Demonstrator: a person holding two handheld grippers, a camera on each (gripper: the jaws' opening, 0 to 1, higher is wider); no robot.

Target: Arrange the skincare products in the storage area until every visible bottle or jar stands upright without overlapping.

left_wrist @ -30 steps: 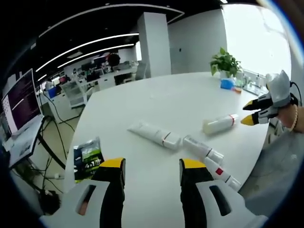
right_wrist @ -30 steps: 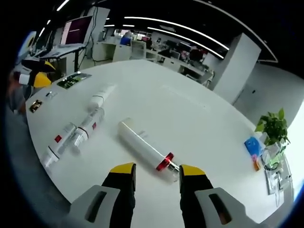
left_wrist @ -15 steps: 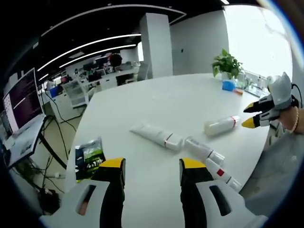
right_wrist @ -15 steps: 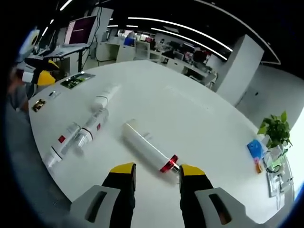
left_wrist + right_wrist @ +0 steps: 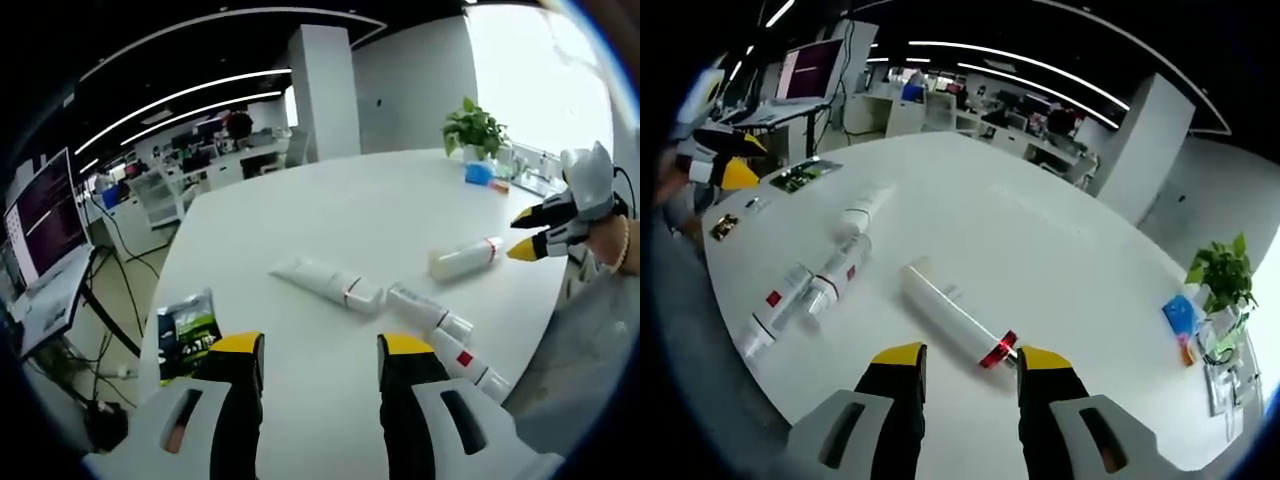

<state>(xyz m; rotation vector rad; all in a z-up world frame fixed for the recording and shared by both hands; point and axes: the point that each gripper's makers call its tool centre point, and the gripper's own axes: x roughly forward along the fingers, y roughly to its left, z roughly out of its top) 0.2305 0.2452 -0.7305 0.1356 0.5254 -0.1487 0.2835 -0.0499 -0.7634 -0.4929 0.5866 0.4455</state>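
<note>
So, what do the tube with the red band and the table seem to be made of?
The tube with the red band looks like soft plastic with a matte white body; the red band seems glossy, perhaps metallic foil, though I cannot be sure. The table has a smooth white top, probably laminate or painted board, with a soft sheen from the ceiling lights.

We see table [image 5: 1060,250] smooth, matt white; tube [image 5: 945,315] glossy white plastic with shiny red band; sachet [image 5: 187,330] glossy foil; bottles [image 5: 428,312] clear plastic.

Opposed low views, shared table [image 5: 330,215]
</note>
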